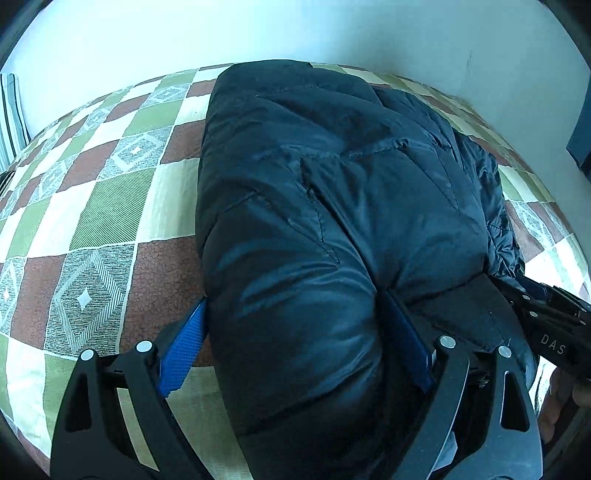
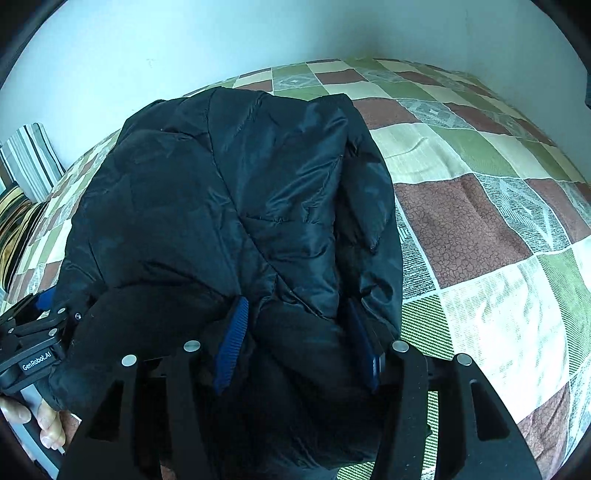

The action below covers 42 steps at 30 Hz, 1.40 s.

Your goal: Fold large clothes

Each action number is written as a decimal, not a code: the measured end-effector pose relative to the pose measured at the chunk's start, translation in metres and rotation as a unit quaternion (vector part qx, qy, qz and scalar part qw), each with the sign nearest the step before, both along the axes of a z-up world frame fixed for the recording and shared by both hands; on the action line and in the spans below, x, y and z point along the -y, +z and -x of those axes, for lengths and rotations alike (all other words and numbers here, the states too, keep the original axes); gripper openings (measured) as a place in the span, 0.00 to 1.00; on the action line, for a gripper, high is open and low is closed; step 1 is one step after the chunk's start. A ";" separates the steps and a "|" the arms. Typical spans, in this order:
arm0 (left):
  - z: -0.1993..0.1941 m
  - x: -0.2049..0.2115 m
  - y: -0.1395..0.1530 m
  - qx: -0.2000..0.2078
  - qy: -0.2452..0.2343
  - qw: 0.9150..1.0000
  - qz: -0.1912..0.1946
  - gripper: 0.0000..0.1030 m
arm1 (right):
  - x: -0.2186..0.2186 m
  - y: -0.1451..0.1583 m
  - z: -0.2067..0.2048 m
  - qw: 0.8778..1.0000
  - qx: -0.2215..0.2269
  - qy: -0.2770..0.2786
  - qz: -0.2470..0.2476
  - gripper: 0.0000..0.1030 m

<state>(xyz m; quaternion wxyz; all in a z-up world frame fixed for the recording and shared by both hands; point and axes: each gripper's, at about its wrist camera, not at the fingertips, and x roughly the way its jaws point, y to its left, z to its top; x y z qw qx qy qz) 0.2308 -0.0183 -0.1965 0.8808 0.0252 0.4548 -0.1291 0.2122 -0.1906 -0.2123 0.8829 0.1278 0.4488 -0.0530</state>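
Observation:
A black puffy quilted jacket [image 1: 317, 192] lies folded into a thick bundle on the bed; it also shows in the right wrist view [image 2: 236, 206]. My left gripper [image 1: 295, 343] is shut on the jacket's near left end, with a fat roll of fabric between its blue pads [image 1: 183, 354]. My right gripper [image 2: 299, 339] is shut on the jacket's near right end, with fabric bunched between its blue pads [image 2: 232, 343]. The right gripper shows at the right edge of the left wrist view [image 1: 550, 314]. The left gripper shows at the left edge of the right wrist view [image 2: 33, 332].
The bed carries a checkered quilt [image 1: 96, 206] in green, cream, brown and grey, also seen in the right wrist view [image 2: 480, 221]. A pale wall [image 1: 258, 33] runs behind the bed. Striped pillows [image 2: 26, 173] sit at the far left.

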 end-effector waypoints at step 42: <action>0.031 -0.017 0.049 0.042 0.051 0.998 0.006 0.98 | 0.024 0.038 0.049 0.997 0.036 -0.060 0.014 0.75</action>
